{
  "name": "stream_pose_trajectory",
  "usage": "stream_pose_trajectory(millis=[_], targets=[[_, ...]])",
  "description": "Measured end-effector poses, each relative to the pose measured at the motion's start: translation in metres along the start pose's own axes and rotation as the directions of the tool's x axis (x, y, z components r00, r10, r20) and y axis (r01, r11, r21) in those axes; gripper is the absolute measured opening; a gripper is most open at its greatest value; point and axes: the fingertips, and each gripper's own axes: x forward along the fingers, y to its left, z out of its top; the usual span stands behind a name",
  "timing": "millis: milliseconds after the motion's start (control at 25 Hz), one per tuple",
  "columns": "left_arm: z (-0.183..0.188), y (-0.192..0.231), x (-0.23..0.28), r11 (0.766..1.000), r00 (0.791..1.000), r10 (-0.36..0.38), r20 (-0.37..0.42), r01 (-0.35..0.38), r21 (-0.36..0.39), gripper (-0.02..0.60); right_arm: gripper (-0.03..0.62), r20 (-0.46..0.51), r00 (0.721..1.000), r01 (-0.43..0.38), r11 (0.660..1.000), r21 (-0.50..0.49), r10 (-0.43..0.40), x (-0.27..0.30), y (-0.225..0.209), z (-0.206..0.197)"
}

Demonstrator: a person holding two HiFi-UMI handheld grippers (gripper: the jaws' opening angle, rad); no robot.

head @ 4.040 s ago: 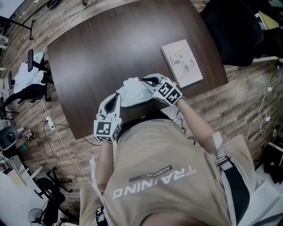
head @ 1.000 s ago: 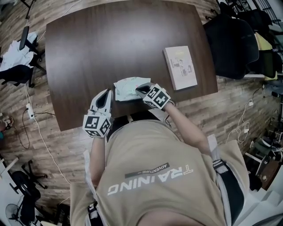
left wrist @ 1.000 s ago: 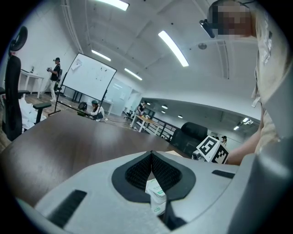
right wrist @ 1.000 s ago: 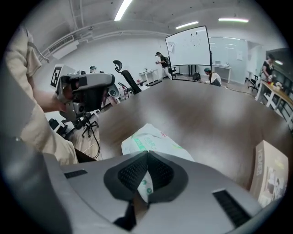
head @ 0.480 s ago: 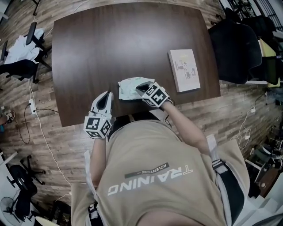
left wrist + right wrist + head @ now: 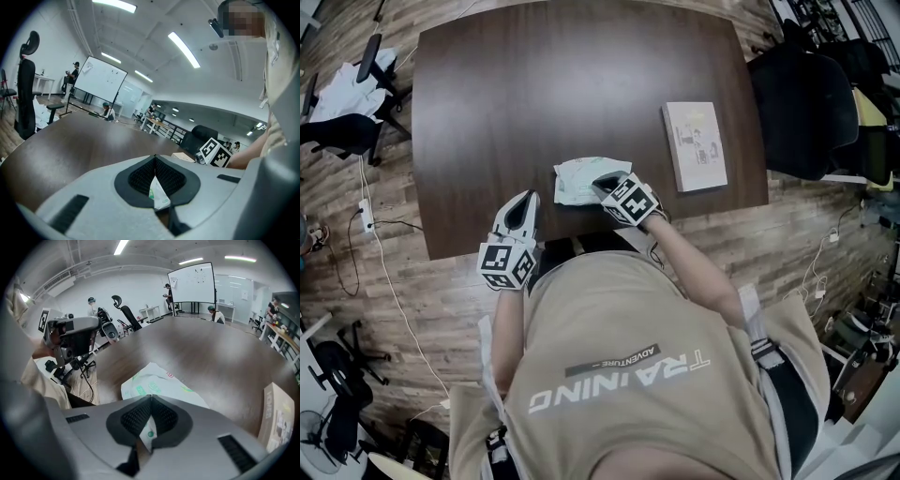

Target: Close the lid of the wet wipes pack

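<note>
Left tongs (image 6: 527, 198) withdrawn, right tongs (image 6: 601, 184) pinching pack (image 6: 575, 175)

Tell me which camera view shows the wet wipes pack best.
The right gripper view: the wet wipes pack lies close beyond the jaws, its printed top plain. The head view shows it small, the right gripper over its near edge. The left gripper view does not clearly show it.
</note>
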Motion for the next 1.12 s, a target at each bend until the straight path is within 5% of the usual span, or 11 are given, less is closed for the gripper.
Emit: stream_pose_trajectory(millis=[600, 800, 1120], targets=[[0.0, -0.01, 0.005, 0.999, 0.999, -0.04, 0.004, 0.04, 0.012, 0.005, 0.014, -0.003, 1.0, 0.02, 0.999, 0.04, -0.02, 0.006, 0.0, -0.003], [0.007, -0.006, 0.003, 1.0, 1.0, -0.011, 0.016, 0.011, 0.019, 0.005, 0.014, 0.123, 0.992, -0.054, 0.981, 0.187, 0.031, -0.015, 0.0, 0.004], [0.06, -0.013, 0.013, 0.996, 0.998, -0.034, 0.055, 0.03, 0.083, 0.005, 0.014, 0.291, 0.955, 0.041, 0.996, 0.082, -0.063, -0.082, -0.025, 0.059]])
